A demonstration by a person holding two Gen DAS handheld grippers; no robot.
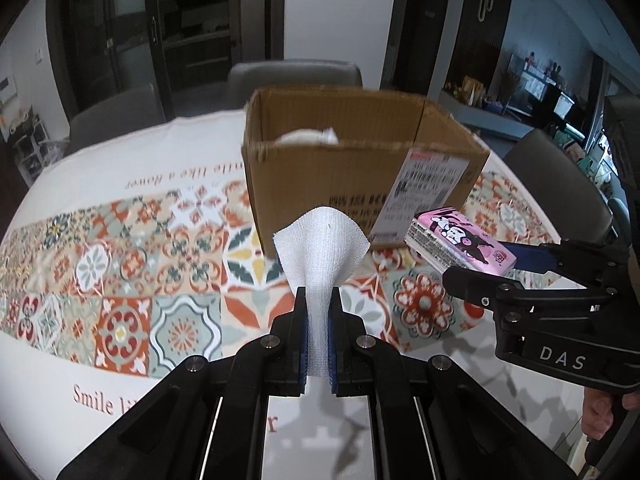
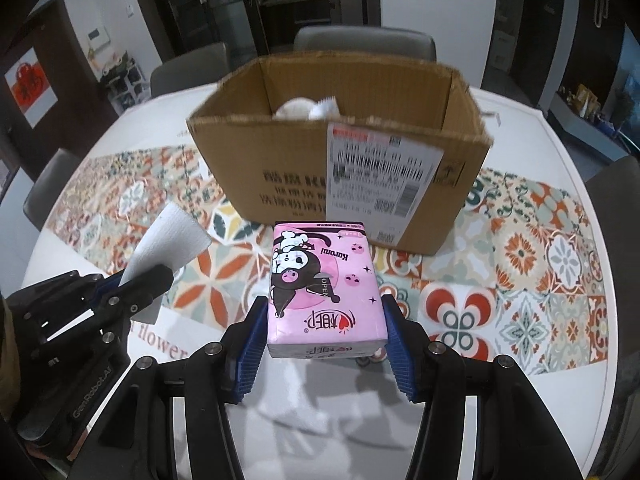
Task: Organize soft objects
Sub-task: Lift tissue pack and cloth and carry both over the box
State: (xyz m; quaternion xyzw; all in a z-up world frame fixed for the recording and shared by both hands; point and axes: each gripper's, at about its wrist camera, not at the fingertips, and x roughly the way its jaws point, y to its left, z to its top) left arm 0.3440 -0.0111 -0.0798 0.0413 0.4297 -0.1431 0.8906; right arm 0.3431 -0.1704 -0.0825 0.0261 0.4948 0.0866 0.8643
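Patterned tabletop (image 2: 520, 264) lies under both my fingers, the open box (image 2: 280, 168) just ahead. My left fingers (image 1: 319, 312) pinch a white cloth (image 1: 322, 240); my right fingers (image 2: 326, 320) clamp a pink tissue pack (image 2: 320, 280). Carrying step, I judge: next, lift each over the box's near wall and let go.

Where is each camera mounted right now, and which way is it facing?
Left wrist: sits behind the left tongs, which pinch a white cloth; faces the cardboard box across the table. The right tongs and a hand show at its right edge.
Right wrist: sits behind the right tongs, which grip a pink tissue pack; faces the same box, with the left tongs at its left.
Shared: box, both held items, patterned tablecloth, white items inside the box.
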